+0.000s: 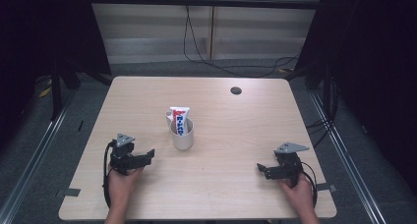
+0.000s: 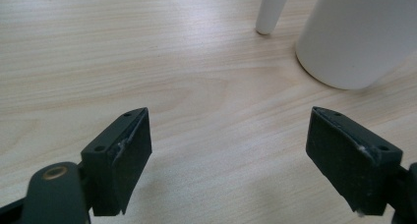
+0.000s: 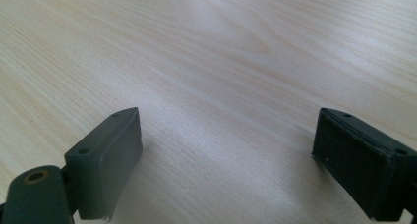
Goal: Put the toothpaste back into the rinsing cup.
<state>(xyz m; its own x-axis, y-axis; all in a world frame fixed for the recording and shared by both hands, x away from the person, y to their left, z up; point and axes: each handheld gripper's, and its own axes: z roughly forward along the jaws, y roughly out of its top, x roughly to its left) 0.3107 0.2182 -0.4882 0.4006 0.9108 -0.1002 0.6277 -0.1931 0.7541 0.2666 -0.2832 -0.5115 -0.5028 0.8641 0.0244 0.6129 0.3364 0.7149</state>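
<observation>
Wooden table (image 1: 236,194) is sitting in a dim room, cables trailing along the floor beyond its far edge. A white mug (image 1: 182,134) is standing near the table's centre, toward the left edge, a toothpaste tube (image 1: 180,120) standing upright inside it. Left gripper (image 1: 147,156) is resting near the mug with jaws wide, holding nothing; right gripper (image 1: 262,169) is lying by the near right corner, equally wide and empty. Judgement: work is not yet starting; tube still in place. Tube's lower half is hiding inside the mug; its lettering is too blurred to read.

Both grippers, left gripper (image 1: 146,155) and right gripper (image 1: 261,169), are black, each topped with a grey three-cornered plate; black cables loop toward 6 o'clock; jaw blocks carry small screw holes
</observation>
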